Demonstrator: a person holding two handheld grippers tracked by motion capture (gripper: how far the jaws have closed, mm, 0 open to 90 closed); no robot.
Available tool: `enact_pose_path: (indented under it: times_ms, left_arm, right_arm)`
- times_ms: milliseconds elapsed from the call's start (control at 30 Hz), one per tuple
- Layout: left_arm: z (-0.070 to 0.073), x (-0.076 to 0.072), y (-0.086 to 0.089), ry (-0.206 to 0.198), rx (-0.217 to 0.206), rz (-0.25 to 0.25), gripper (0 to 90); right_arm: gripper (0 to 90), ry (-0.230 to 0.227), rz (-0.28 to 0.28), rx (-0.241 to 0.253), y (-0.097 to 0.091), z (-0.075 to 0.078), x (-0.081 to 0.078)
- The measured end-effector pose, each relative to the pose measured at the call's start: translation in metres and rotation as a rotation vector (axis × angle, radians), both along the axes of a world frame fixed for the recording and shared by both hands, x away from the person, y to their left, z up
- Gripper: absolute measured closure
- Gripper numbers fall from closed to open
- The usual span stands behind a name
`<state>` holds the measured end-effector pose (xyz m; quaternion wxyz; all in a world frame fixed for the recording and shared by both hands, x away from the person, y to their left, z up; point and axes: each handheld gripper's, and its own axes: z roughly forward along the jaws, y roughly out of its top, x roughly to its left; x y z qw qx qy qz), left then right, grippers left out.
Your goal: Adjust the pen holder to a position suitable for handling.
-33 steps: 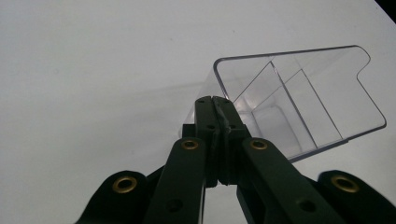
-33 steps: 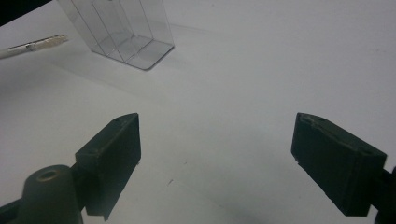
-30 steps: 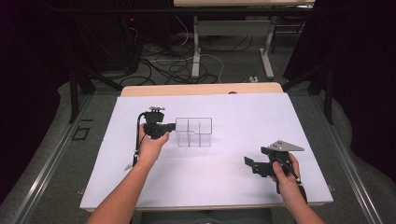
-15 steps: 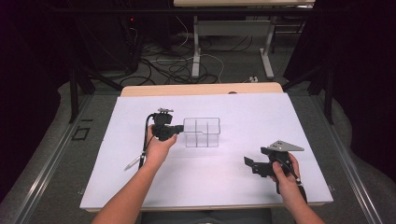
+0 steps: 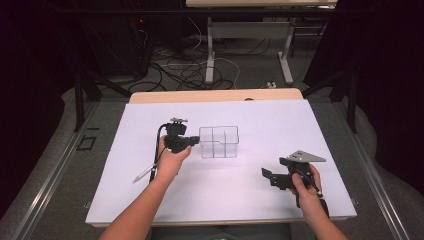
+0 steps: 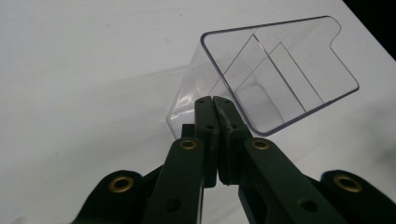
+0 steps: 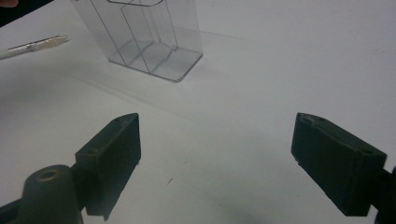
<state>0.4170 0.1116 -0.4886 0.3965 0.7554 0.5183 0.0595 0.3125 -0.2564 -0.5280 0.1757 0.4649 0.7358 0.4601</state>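
Observation:
A clear plastic box [image 5: 220, 142] with inner dividers stands upright near the middle of the white table. My left gripper [image 5: 196, 142] is at its left side, shut on the box's left wall. In the left gripper view the black jaws [image 6: 213, 100] meet on the rim of the clear box [image 6: 280, 79]. My right gripper [image 5: 270, 177] rests low at the front right, open and holding nothing, well apart from the box. Its view shows the two pads wide apart [image 7: 215, 121], with the box [image 7: 149, 37] beyond them.
A silver pen [image 5: 142, 173] lies on the white sheet [image 5: 250, 200] left of my left forearm; the pen [image 7: 32, 45] also shows in the right gripper view. The table's wooden far edge [image 5: 215, 95] runs behind. Cables and table legs [image 5: 210, 55] lie on the floor beyond.
My left gripper and the clear box have shifted together to the right across the table. The right gripper has stayed where it was.

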Motion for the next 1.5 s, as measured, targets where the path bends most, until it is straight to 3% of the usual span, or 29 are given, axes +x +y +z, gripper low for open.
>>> enact_pose_path:
  times_ms: [233, 400, 733, 933, 1000, 1367, 1433, 1500]
  left_arm:
    - [0.007, -0.014, 0.016, -0.049, -0.027, -0.006, 81.5]
    - [0.012, -0.021, 0.030, -0.045, -0.067, -0.013, 72.9]
    - [0.014, -0.030, 0.050, -0.081, -0.087, 0.005, 58.1]
    - [0.012, -0.037, 0.062, -0.097, -0.087, 0.012, 53.9]
    - [0.011, -0.040, 0.066, -0.113, -0.087, 0.023, 48.1]
    - [0.004, -0.051, 0.082, -0.186, 0.070, 0.036, 32.9]
    - [0.002, -0.051, 0.086, -0.193, 0.076, 0.042, 32.6]
    - [0.000, -0.052, 0.092, -0.226, 0.060, 0.037, 31.2]
  right_arm:
    - [15.3, -0.001, -0.004, 0.000, -0.001, 0.000, -0.001]
    - [15.3, -0.004, -0.003, -0.002, -0.001, 0.001, -0.001]
    - [15.3, -0.010, 0.003, -0.006, -0.002, 0.001, -0.001]
    - [15.3, -0.014, 0.003, -0.003, -0.002, 0.002, -0.002]
    - [15.3, -0.012, -0.002, 0.002, -0.002, 0.003, -0.002]
    - [15.3, -0.011, -0.008, -0.018, -0.003, 0.002, 0.002]
    - [15.3, -0.018, -0.010, -0.036, -0.003, 0.001, 0.003]
    - [15.3, -0.022, -0.012, -0.053, -0.005, 0.001, 0.005]
